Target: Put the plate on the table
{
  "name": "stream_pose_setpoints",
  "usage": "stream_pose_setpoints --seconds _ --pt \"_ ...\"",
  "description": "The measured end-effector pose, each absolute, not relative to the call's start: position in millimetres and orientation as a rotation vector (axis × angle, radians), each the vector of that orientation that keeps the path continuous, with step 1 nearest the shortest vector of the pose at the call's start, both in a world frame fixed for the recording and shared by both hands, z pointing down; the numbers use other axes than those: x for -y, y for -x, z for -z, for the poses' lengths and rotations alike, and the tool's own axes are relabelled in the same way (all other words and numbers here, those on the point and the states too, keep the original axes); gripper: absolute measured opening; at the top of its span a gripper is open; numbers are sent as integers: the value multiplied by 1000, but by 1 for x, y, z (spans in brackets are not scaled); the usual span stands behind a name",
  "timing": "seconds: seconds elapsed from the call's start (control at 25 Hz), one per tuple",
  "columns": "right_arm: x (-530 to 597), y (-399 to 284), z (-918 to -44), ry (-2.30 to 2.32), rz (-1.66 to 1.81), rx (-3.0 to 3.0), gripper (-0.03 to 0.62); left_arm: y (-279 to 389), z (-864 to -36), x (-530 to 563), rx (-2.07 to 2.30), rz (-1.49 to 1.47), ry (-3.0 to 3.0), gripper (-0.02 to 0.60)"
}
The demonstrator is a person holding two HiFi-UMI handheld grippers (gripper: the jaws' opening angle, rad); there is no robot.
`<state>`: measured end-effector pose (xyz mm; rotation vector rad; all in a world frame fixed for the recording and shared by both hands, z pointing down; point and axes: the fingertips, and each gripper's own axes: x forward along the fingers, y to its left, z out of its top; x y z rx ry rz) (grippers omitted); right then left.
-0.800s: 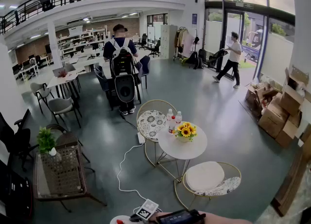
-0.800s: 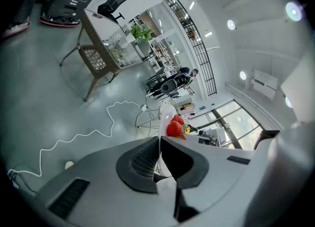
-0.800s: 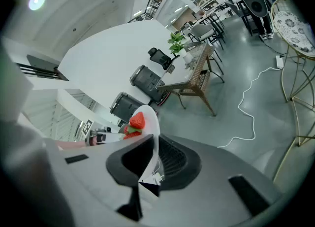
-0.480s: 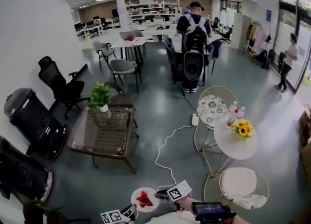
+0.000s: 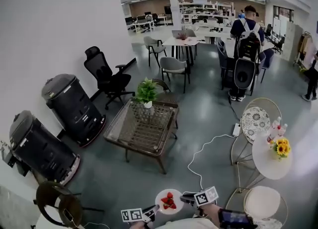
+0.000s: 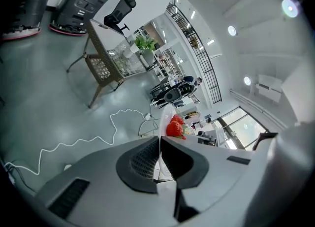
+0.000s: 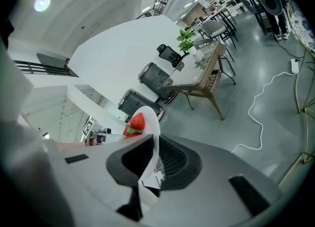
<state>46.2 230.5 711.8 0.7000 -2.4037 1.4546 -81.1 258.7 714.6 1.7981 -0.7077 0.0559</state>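
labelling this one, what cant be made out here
Head view: left gripper and right gripper too small to read their jaws; bottom edge cuts the arms.
Left gripper view: plate seen edge-on, mostly hidden by the gripper's body.
Right gripper view: strawberries overlap behind the plate's rim, so no count.

floor [image 5: 144,179] to table [image 5: 139,129] — open | plant [image 5: 147,92] on far edge

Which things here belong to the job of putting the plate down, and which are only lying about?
Job: round white plate with red strawberries; left tongs, right tongs, both shut on its rim; brown wicker glass-topped table, probably.

Lying about: white floor cable; small round white table with sunflowers; two dark drum-shaped machines.
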Motion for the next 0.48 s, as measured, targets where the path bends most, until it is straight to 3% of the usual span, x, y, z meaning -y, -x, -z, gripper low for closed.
stream_pose_setpoints --seconds 0.48 --pt "-238 -70 -715 -699 -1470 2381 29 60 -712 -269 749 -103 -1736 20"
